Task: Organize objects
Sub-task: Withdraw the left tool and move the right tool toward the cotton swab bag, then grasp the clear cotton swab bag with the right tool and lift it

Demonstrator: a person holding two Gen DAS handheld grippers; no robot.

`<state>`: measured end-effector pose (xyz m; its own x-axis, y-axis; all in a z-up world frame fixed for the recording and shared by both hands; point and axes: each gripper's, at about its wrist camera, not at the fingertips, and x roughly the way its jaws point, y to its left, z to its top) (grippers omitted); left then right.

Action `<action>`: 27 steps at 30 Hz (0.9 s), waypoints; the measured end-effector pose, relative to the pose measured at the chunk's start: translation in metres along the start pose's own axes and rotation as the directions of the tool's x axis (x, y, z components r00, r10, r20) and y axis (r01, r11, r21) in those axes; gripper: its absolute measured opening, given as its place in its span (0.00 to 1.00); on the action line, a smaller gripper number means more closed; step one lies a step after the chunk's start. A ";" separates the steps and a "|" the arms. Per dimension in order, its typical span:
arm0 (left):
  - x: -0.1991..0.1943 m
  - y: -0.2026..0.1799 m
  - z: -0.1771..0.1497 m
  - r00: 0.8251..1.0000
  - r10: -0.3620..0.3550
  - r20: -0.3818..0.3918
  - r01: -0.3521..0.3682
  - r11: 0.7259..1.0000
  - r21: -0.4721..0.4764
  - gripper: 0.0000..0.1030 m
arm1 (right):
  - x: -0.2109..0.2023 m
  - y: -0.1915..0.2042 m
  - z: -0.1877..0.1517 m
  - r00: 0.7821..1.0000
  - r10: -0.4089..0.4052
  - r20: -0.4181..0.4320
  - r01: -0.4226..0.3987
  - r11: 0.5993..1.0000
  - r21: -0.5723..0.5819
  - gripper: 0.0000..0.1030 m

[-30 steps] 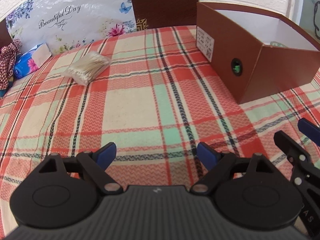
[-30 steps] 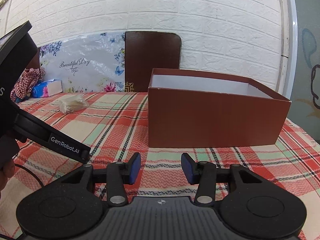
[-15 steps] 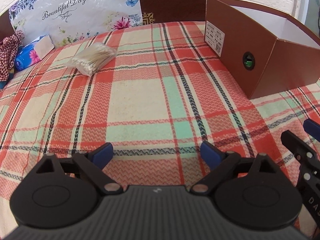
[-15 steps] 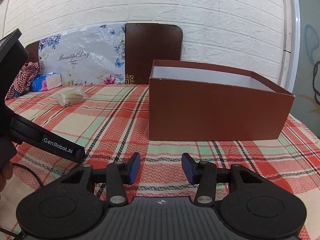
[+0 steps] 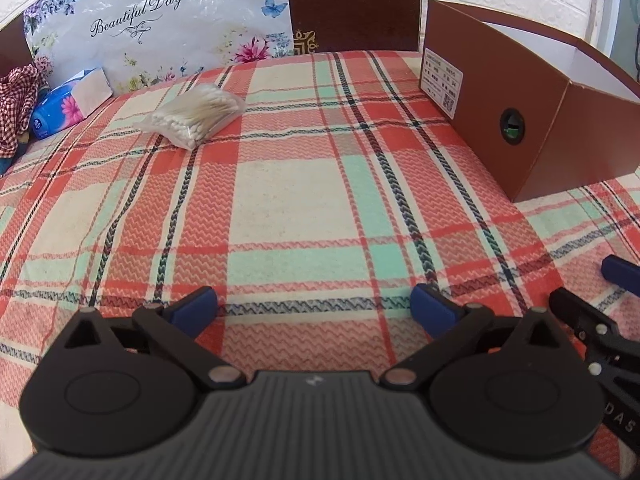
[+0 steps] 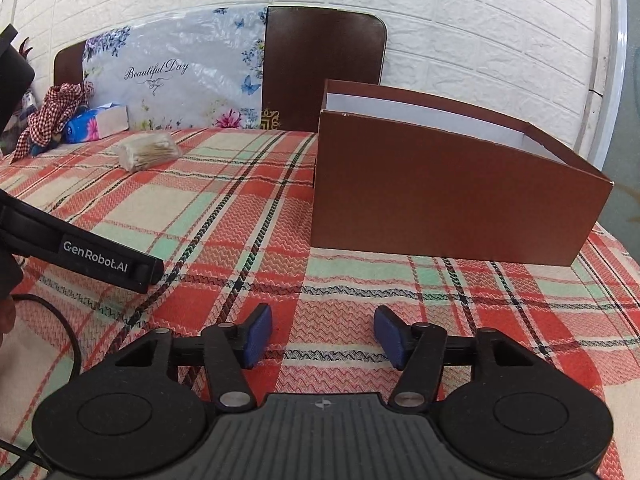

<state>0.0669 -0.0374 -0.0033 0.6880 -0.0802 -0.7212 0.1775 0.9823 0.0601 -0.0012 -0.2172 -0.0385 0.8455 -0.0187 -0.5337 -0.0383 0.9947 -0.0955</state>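
Both sets of jaws are spread apart with nothing between them. The left gripper (image 5: 314, 306) has its blue pads wide over the plaid cloth (image 5: 288, 184) that covers the desk, and the right gripper (image 6: 323, 334) sits a bit narrower but just as empty, low over the same cloth. From the left wrist view the right gripper's tips poke in at the lower right edge. Further out, the bag of cotton swabs (image 5: 192, 120) lies flat on the cloth toward the far left, well apart from both grippers. The open brown box (image 6: 452, 196) stands on the right side with its white inside showing, and it's got a label and a round hole on the short end facing the left camera; what's in it can't really be made out. Behind the swabs there's a blue tissue pack (image 5: 70, 104) by a checkered rag (image 5: 16, 108), plus a floral "Beautiful Day" bag (image 5: 160, 28) leaning at the back against the white brick wall (image 6: 460, 20).
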 end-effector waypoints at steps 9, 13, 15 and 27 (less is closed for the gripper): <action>0.013 0.040 0.006 0.997 0.066 0.042 -0.064 0.997 -0.049 1.00 | 0.000 0.018 0.003 0.999 0.039 0.006 -0.039 0.995 -0.094 0.56; 0.020 0.066 0.009 0.992 0.104 0.069 -0.099 0.992 -0.076 1.00 | 0.004 0.033 0.009 0.996 0.084 -0.001 -0.084 0.987 -0.139 0.56; 0.022 0.077 0.009 0.989 0.120 0.083 -0.113 0.990 -0.083 1.00 | 0.008 0.039 0.014 0.995 0.104 -0.008 -0.104 0.984 -0.145 0.56; 0.044 0.125 0.024 0.947 0.263 0.184 -0.266 0.964 -0.006 1.00 | 0.040 0.081 0.038 0.983 0.185 -0.017 -0.184 0.959 -0.213 0.57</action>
<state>0.1365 0.0780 -0.0104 0.8275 0.1509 -0.5408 -0.0161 0.9692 0.2457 0.0500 -0.1340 -0.0358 0.8147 0.1639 -0.5563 -0.3060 0.9363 -0.1723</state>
